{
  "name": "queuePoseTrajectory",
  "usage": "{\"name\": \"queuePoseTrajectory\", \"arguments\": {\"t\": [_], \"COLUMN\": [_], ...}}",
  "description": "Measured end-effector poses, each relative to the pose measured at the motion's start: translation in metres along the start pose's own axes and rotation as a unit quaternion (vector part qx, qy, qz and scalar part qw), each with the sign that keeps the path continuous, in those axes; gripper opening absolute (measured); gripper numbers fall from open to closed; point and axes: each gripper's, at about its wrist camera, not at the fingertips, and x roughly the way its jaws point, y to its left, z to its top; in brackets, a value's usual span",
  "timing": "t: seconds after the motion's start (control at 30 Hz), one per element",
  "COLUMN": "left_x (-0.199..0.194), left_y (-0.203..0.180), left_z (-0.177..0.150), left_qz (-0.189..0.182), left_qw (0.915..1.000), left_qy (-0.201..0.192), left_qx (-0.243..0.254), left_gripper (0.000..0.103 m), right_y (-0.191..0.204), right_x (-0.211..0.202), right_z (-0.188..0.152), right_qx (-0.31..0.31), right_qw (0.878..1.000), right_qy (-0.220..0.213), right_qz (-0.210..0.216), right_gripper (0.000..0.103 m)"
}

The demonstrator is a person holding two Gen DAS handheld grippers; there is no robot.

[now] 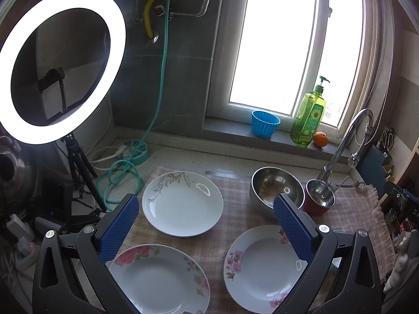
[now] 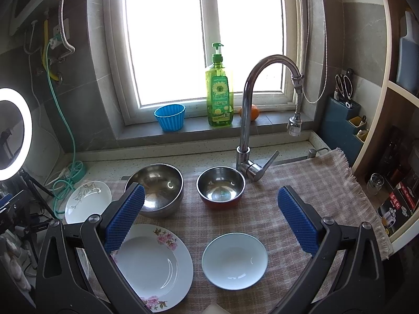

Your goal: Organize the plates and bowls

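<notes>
Left wrist: left gripper (image 1: 207, 209) wide, empty; three plates (image 1: 182, 203) and two steel bowls (image 1: 277, 189) scattered singly left of faucet (image 1: 348, 136) (nothing stacked).

Right wrist: right gripper (image 2: 210, 201) wide, empty; white bowl (image 2: 235, 261) below faucet, unsorted.

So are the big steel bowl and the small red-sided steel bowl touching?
Apart. The right wrist view shows checked cloth between the big steel bowl and the small red-sided steel bowl.

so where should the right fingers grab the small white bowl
Pinch the rim of the small white bowl, coming from above with one finger inside and one outside. It sits upright on the checked cloth, and its near rim is free; the right gripper is open.
</notes>
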Motion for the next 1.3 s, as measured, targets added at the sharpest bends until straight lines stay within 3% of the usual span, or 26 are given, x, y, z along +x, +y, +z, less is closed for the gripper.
{"name": "queuePoseTrajectory", "arguments": {"t": [0.83,1.13,1.3], "left_x": [0.013,0.039,0.06], "left_y": [-0.004,-0.006,-0.011], "left_z": [-0.001,-0.011,-0.018], "left_qz": [-0.008,-0.03,-0.046], "left_qw": [0.9997,0.9964,0.9914], "left_qy": [0.022,0.073,0.113], "left_qx": [0.012,0.03,0.047], "left_gripper": [0.102,0.102,0.089], "right_y": [0.001,-0.013,-0.023], "right_x": [0.013,0.031,0.038], "right_z": [-0.012,-0.039,-0.059], "right_qx": [-0.007,0.006,0.022], "right_qw": [1.0,0.997,0.992], "right_qy": [0.025,0.08,0.119], "right_qz": [-0.005,0.018,0.043], "right_gripper": [0.103,0.103,0.097]}}
